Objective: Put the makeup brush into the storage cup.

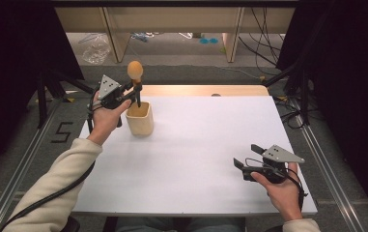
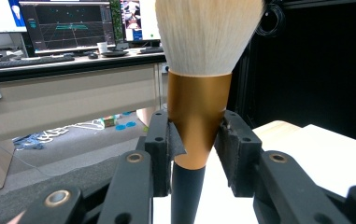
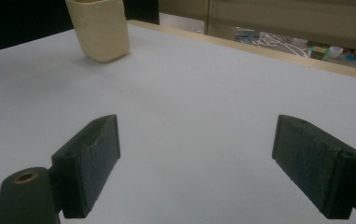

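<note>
A makeup brush with pale bristles, a copper ferrule and a black handle stands upright, bristles up, its handle in the cream cup near the table's far left corner.
</note>
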A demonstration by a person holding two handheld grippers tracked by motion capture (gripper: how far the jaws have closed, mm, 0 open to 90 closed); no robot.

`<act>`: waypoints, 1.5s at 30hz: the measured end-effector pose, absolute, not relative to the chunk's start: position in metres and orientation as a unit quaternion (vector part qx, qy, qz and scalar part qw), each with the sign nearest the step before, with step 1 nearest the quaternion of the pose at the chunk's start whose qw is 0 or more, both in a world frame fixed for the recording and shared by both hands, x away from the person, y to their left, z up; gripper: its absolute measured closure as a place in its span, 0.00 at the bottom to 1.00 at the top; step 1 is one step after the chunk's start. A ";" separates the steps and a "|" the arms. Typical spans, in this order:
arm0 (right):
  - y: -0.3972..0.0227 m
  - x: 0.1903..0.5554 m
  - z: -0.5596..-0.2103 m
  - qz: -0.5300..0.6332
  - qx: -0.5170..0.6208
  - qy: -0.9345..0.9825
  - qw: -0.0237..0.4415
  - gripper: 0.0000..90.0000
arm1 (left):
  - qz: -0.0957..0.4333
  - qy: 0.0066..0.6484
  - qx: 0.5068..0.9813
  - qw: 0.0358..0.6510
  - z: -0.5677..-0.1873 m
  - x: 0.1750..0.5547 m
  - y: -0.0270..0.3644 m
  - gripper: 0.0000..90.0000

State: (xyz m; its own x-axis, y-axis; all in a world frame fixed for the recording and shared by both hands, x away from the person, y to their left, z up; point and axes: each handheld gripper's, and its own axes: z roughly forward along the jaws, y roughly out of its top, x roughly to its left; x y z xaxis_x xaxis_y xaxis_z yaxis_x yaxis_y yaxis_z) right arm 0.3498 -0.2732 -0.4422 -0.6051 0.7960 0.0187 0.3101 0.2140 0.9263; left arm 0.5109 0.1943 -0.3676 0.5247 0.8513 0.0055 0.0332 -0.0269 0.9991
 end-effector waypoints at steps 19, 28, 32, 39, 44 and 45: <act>-0.273 0.349 -0.441 0.501 0.375 0.743 0.236 0.18 | 0.340 0.352 0.632 0.600 -0.375 0.509 0.197 0.74; -0.273 0.349 -0.442 0.502 0.373 0.743 0.239 0.18 | 0.340 0.350 0.632 0.602 -0.376 0.510 0.196 0.74; -0.273 0.349 -0.442 0.500 0.373 0.744 0.238 0.18 | 0.340 0.352 0.634 0.598 -0.378 0.510 0.196 0.74; -0.273 0.349 -0.442 0.500 0.373 0.744 0.238 0.18 | 0.340 0.352 0.634 0.599 -0.380 0.510 0.195 0.74; -0.273 0.349 -0.442 0.502 0.373 0.743 0.239 0.18 | 0.341 0.352 0.635 0.597 -0.381 0.510 0.195 0.74; -0.273 0.349 -0.442 0.502 0.373 0.743 0.238 0.18 | 0.341 0.353 0.635 0.596 -0.381 0.510 0.195 0.74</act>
State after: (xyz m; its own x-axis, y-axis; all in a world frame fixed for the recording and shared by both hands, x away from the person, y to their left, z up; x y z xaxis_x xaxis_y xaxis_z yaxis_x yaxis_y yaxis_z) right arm 0.3494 -0.2730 -0.4420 -0.6089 0.7930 0.0215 0.3151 0.2170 0.9239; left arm 0.5101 0.1953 -0.3815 0.5172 0.8558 0.0121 0.0422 -0.0396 0.9983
